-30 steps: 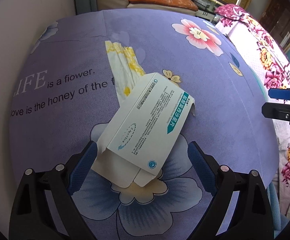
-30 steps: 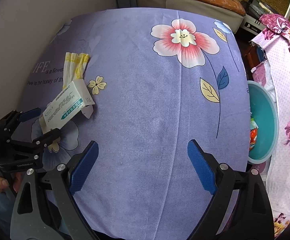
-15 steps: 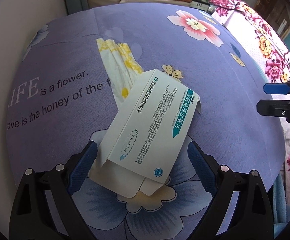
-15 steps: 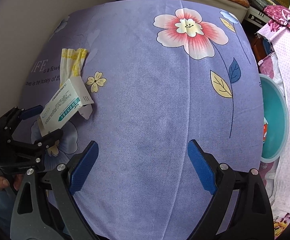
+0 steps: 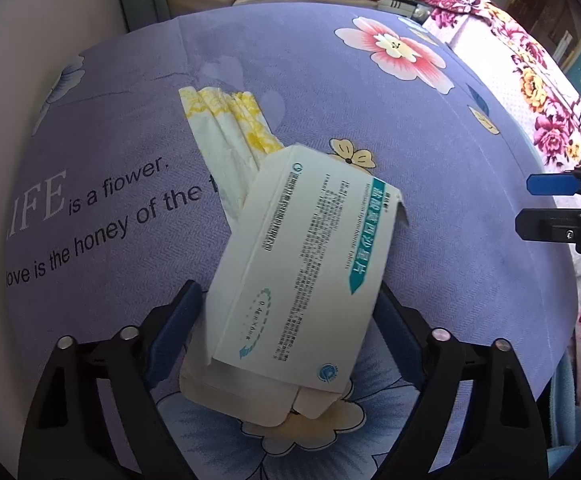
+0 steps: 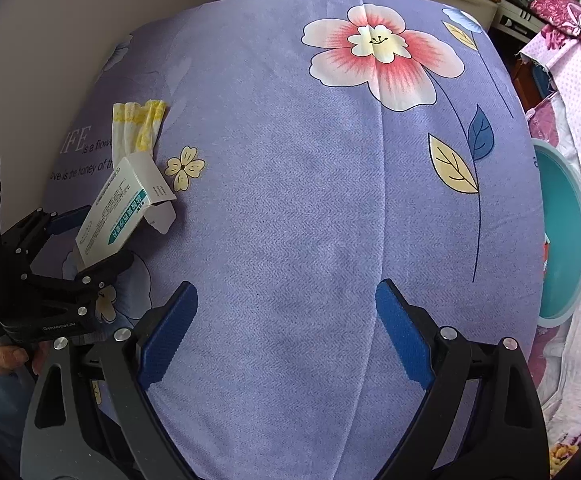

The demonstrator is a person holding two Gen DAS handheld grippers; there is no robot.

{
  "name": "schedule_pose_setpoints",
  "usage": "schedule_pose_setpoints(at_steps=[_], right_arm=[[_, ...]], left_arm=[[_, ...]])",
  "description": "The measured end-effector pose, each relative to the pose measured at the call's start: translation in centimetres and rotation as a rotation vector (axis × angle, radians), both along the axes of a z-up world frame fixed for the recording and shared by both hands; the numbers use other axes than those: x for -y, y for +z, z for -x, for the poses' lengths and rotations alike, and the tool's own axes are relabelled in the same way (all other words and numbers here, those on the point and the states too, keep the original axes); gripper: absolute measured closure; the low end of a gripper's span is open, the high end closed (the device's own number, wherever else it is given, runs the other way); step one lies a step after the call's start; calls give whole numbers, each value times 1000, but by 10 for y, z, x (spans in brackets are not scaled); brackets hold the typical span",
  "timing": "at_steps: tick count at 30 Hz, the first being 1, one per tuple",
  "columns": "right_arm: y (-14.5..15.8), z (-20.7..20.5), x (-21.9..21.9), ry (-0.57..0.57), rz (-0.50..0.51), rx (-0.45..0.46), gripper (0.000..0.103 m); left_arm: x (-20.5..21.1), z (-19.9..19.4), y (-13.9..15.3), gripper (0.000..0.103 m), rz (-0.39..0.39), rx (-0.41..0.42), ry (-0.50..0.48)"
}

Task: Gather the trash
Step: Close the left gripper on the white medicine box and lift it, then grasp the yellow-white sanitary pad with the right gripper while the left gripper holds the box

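box point(image 5: 302, 276): white carton with teal print, lying slantwise on the purple cloth point(image 6: 290, 200); its near end sits between the left gripper's point(image 5: 288, 332) blue pads, its far end overlaps the wrapper point(image 5: 230, 136)
box flaps: the near flap hangs open toward the camera, and a torn tab sticks out at the far corner
left gripper: jaws closing with the box between them; the left pad looks just shy of the box edge and the right pad is hidden behind the box, so contact is hard to confirm
right gripper point(image 6: 286, 332): fingers spread wide over bare cloth, nothing between them, well apart from the box
risk, crush: the carton looks empty and thin, so a hard squeeze may buckle it and let it slip out
risk, skew: the box lies at an angle to the pads, so closing may twist it rather than seat it flat
risk, flap: the loose flap may catch on the cloth as the box lifts
risk, wrapper: it touches the box and may drag along or get left behind
left view only: printed faces of the box, the open flap, the wrapper's pleats
right view only: teal basin point(image 6: 562, 232) beyond the cloth's right edge with something red inside, probably the trash bin; also the left gripper from the side and the hand point(image 6: 8, 358) holding it
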State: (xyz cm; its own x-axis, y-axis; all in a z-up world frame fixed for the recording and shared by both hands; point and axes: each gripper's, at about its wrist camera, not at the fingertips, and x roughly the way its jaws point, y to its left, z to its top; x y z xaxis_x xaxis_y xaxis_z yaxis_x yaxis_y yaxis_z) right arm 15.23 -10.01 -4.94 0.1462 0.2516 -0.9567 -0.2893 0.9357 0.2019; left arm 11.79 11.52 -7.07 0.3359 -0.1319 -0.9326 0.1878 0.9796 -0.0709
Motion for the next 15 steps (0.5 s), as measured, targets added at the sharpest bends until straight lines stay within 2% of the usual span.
schedule_pose_setpoints(at_steps=[4, 9, 15], right_arm=[[-2, -2, 1, -2, -3, -5, 17], [-2, -2, 1, -3, -1, -6, 17], [0, -5, -9, 17, 12, -1, 17]], left_arm=[[2, 1, 3, 32, -5, 14, 13], [-11, 4, 20, 33, 66, 52, 78], [-54, 12, 39, 33, 110, 102, 215]])
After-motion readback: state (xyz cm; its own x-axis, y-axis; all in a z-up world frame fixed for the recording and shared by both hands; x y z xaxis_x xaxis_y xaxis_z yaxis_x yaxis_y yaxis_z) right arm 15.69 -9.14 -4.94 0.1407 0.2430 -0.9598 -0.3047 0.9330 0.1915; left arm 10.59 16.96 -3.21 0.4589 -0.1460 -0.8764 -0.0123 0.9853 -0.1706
